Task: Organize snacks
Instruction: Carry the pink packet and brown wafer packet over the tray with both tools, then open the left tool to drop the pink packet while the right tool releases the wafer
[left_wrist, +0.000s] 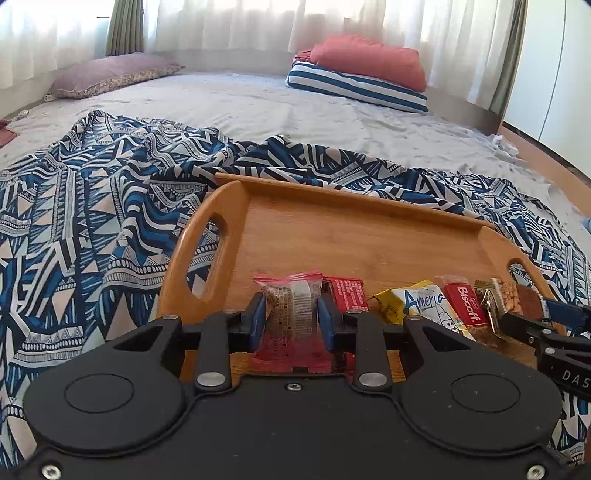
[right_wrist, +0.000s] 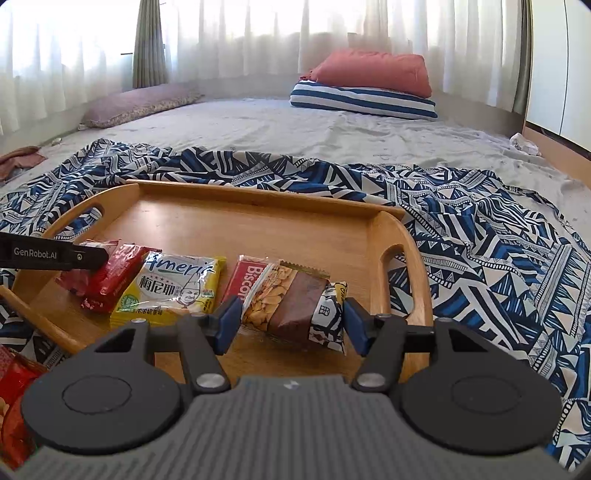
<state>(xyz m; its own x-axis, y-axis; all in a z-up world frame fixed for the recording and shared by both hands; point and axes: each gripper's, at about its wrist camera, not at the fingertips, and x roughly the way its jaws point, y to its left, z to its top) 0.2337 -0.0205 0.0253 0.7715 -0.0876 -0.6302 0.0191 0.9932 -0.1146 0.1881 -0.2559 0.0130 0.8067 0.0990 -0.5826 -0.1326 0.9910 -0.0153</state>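
A wooden tray (left_wrist: 332, 221) with cut-out handles lies on a patterned cloth. My left gripper (left_wrist: 291, 308) is shut on a small clear packet with red edges (left_wrist: 290, 291) at the tray's near left. To its right lie a red packet (left_wrist: 347, 295), a yellow "America" packet (left_wrist: 417, 301) and a red Biscoff packet (left_wrist: 465, 302). My right gripper (right_wrist: 291, 319) holds a peanut and chocolate bar (right_wrist: 291, 295) between its blue pads, low over the tray's (right_wrist: 258, 221) near right. The left gripper (right_wrist: 74, 254) shows at the left edge of the right wrist view.
The blue and white patterned cloth (left_wrist: 92, 221) covers the near part of a grey bed sheet (left_wrist: 258, 103). Pillows (left_wrist: 362, 70) lie at the far side by the curtains. Red snack packaging (right_wrist: 14, 384) sits beside the tray's near left. A wooden bed edge (left_wrist: 546, 162) runs along the right.
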